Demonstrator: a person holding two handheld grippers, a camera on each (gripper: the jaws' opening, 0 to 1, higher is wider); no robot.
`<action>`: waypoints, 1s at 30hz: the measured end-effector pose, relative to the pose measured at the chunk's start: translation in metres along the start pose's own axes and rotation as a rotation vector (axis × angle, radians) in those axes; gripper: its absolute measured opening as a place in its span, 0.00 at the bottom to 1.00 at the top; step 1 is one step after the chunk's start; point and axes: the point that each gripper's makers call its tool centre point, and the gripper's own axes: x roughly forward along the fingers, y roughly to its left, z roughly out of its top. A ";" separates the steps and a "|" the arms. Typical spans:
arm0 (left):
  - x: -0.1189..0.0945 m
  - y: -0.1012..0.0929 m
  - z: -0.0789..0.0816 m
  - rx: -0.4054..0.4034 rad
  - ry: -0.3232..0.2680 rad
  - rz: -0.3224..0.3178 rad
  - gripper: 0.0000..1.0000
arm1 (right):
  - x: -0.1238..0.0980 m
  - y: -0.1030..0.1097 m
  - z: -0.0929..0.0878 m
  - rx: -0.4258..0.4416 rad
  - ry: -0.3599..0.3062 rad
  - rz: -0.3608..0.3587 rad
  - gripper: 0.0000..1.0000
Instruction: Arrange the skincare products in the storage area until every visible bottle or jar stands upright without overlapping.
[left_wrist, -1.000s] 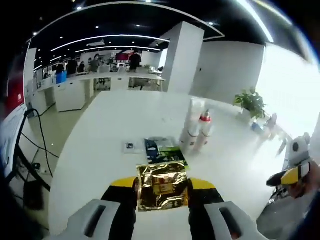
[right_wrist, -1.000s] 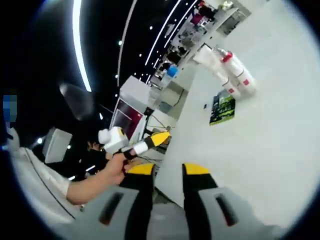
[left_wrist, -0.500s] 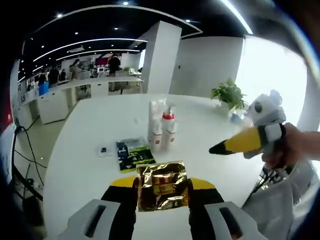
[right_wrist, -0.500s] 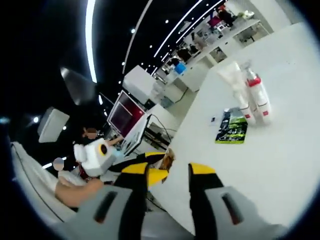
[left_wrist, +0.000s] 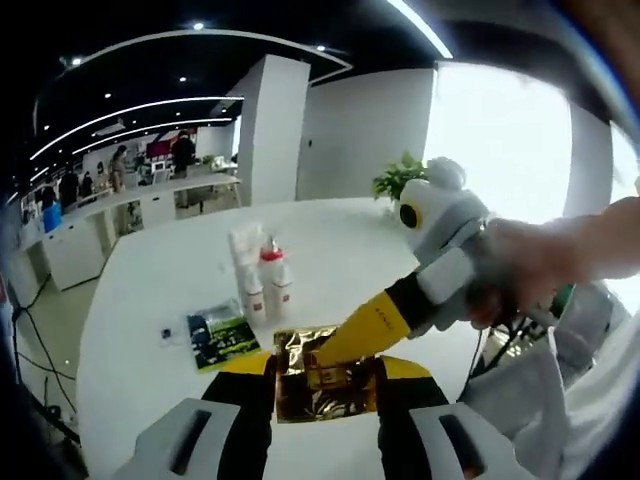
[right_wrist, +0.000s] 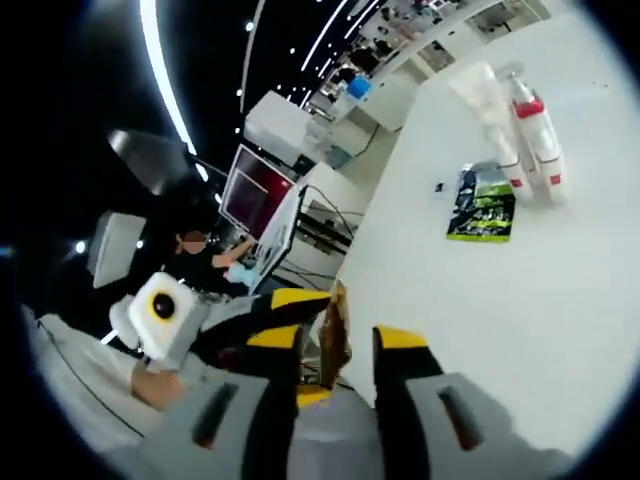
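I'm seeing a potted plant (left_wrist: 400, 178) sitting by the window, a red monitor (right_wrist: 252, 190) glowing beside the white table (right_wrist: 520, 280)

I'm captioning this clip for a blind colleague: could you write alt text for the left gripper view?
The left gripper holds a gold foil packet over a white table, while the right gripper, held in a hand, reaches in to touch it. Beyond stand two white bottles beside a green packet.

Harsh window glare, blurred edges

Each claw (left_wrist: 325, 370) has grey housings, black jaws and yellow tips.
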 end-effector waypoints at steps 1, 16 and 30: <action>0.000 -0.001 0.000 0.004 0.000 0.000 0.41 | 0.000 0.001 -0.002 0.013 0.008 0.011 0.22; -0.017 -0.015 -0.018 -0.178 -0.001 -0.114 0.51 | -0.021 0.004 -0.019 0.026 0.064 0.081 0.02; -0.034 -0.026 -0.011 -0.536 -0.046 -0.336 0.02 | -0.031 0.035 -0.030 -0.006 0.126 0.229 0.02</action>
